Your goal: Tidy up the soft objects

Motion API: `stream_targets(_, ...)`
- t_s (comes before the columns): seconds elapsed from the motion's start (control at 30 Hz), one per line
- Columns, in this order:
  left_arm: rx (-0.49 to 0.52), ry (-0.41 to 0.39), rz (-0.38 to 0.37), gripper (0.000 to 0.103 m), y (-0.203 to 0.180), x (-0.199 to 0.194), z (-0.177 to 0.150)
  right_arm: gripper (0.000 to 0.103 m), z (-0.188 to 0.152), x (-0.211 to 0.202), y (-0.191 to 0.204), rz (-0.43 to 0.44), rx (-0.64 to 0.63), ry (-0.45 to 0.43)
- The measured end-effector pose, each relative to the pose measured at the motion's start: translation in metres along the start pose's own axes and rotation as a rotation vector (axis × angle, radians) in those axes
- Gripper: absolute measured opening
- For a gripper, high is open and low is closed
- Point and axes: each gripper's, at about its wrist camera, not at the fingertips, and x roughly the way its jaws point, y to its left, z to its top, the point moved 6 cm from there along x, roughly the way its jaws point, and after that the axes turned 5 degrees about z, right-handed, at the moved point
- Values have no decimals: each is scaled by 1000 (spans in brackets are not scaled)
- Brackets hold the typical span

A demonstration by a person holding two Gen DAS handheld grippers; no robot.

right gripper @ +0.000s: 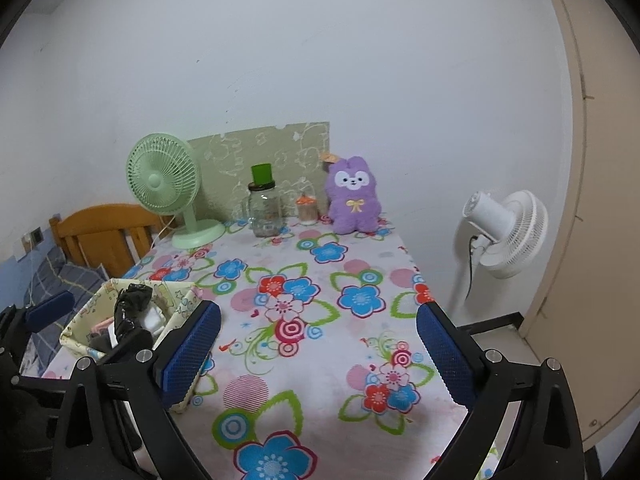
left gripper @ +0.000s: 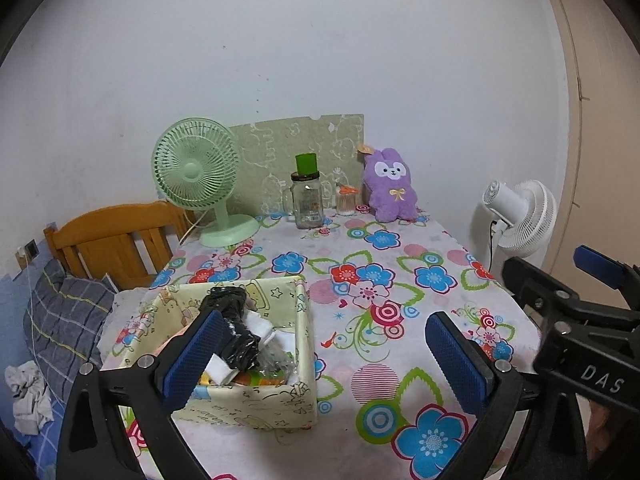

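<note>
1. Plush bunny (left gripper: 390,186), purple and fluffy, sits up against the wall at the far end of the table (left gripper: 400,384), well apart from both grippers
2. Left gripper (left gripper: 326,356) has its blue fingers (left gripper: 456,364) spread wide with nothing between them
3. Right gripper (right gripper: 318,354) is spread wide too, and it holds nothing
4. Both hang low over the near end of the table, maybe getting ready to reach for the bunny
5. Cloth box (left gripper: 248,398) sits by the left gripper, already stuffed with a black bag (left gripper: 232,328) and white soft bits, so it looks like the tidy-up spot
6. White letters "DAS" show on the right gripper's black frame (left gripper: 600,374)
7. Jar (left gripper: 307,202) has a label, too small to read
</note>
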Motion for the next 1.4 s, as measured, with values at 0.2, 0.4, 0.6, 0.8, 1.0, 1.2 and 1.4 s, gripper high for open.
stream_targets(0.2, -31, -2, 21, 103, 11, -6, -2, 100, -2, -10, -5, -16, 18, -10)
stream_targets(0.4, -56, 2, 21, 103, 20, -9, -5, 100, -4, -14, -1, -6, 19, -10)
stream_targets(0.6, -67, 3, 22, 103, 25, -11, -7, 100, -4, -17, 1, -2, 19, -11)
stream_targets(0.8, -69, 3, 22, 103, 25, -11, -8, 100, -4, -17, 4, 1, 12, -10)
stream_targets(1.0, -72, 4, 22, 103, 27, -13, -8, 100, -4, -17, 6, 3, 10, -10)
stream_targets(1.2, -71, 2, 23, 103, 27, -13, -7, 100, -4, -17, 6, 4, 10, -9)
stream_targets(1.4, -73, 7, 25, 103, 28, -12, -6, 100, -4, -15, 8, 5, 10, -5)
